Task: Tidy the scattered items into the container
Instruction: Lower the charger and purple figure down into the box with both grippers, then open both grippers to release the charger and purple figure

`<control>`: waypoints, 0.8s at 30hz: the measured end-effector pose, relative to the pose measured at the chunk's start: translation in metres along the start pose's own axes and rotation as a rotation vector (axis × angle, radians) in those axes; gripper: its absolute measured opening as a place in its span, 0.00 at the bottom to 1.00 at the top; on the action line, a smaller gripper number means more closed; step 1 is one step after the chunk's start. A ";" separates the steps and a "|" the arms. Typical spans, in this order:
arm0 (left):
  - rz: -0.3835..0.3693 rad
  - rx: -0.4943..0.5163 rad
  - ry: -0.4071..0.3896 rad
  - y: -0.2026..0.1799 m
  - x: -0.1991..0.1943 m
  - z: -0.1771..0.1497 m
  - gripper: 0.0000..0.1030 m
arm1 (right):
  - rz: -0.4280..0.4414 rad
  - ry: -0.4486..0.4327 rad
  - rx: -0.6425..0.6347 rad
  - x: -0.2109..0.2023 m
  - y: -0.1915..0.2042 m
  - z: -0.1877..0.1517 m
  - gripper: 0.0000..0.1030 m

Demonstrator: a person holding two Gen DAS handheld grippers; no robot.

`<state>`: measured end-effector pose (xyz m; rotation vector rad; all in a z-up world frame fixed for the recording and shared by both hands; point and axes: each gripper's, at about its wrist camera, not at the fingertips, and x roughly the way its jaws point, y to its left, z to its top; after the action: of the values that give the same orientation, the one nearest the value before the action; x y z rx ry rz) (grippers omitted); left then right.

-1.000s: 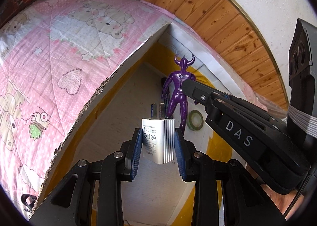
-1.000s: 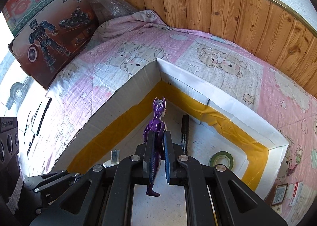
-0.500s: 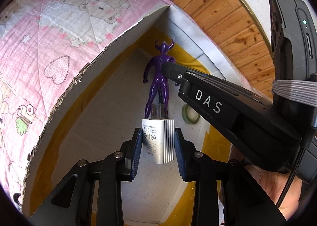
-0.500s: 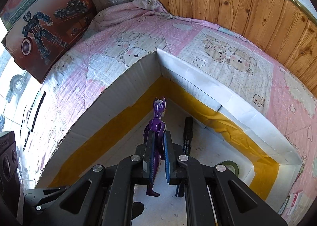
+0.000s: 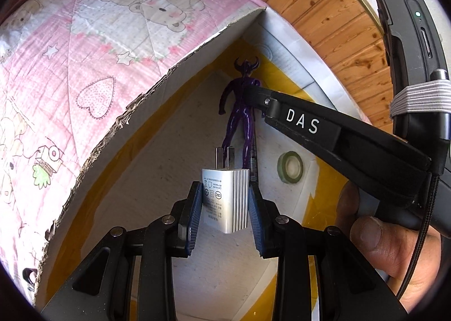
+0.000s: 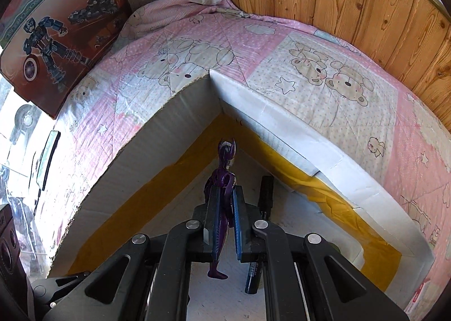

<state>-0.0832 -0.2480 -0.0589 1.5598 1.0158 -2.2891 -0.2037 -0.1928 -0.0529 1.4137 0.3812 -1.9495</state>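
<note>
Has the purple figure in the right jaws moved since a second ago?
Yes. In the right wrist view the purple figure now sits lower inside the cardboard box, nearer its far corner, level with the black marker.

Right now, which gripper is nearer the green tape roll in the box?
Right. The right gripper reaches in just above the tape roll; the left gripper is farther off, beside it.

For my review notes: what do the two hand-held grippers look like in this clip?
Both are matte black plastic with silver screw heads on angular linkage arms, and ribbed blue pads on the fingers. The right hand-held gripper, seen from the left wrist camera, carries white "DAS" lettering, a black cable and a black device strapped on with a grey band. The left hand-held gripper shows no lettering. No sleeve is visible.
</note>
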 end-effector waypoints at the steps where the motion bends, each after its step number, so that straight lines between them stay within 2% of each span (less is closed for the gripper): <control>1: 0.002 -0.004 0.003 0.000 0.001 0.000 0.32 | -0.001 0.009 -0.004 0.002 0.000 0.000 0.09; 5: -0.018 -0.054 0.024 0.004 0.007 0.003 0.32 | -0.010 0.035 -0.014 0.011 -0.002 0.001 0.09; 10: -0.059 -0.179 0.035 0.024 0.011 0.011 0.33 | -0.012 0.028 0.003 0.014 -0.008 0.000 0.10; 13: -0.086 -0.229 0.042 0.032 0.011 0.013 0.45 | 0.005 0.013 0.037 0.009 -0.015 -0.002 0.15; 15: -0.093 -0.234 0.044 0.031 0.009 0.013 0.47 | 0.026 -0.004 0.051 0.002 -0.017 -0.004 0.20; 19: -0.094 -0.225 0.042 0.022 0.006 0.011 0.48 | 0.068 -0.041 0.082 -0.020 -0.021 -0.012 0.20; 24: -0.074 -0.191 -0.007 0.004 -0.011 0.005 0.48 | 0.130 -0.121 0.131 -0.066 -0.031 -0.038 0.22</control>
<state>-0.0803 -0.2562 -0.0494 1.4596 1.2694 -2.1678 -0.1860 -0.1245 -0.0114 1.3571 0.1047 -1.9715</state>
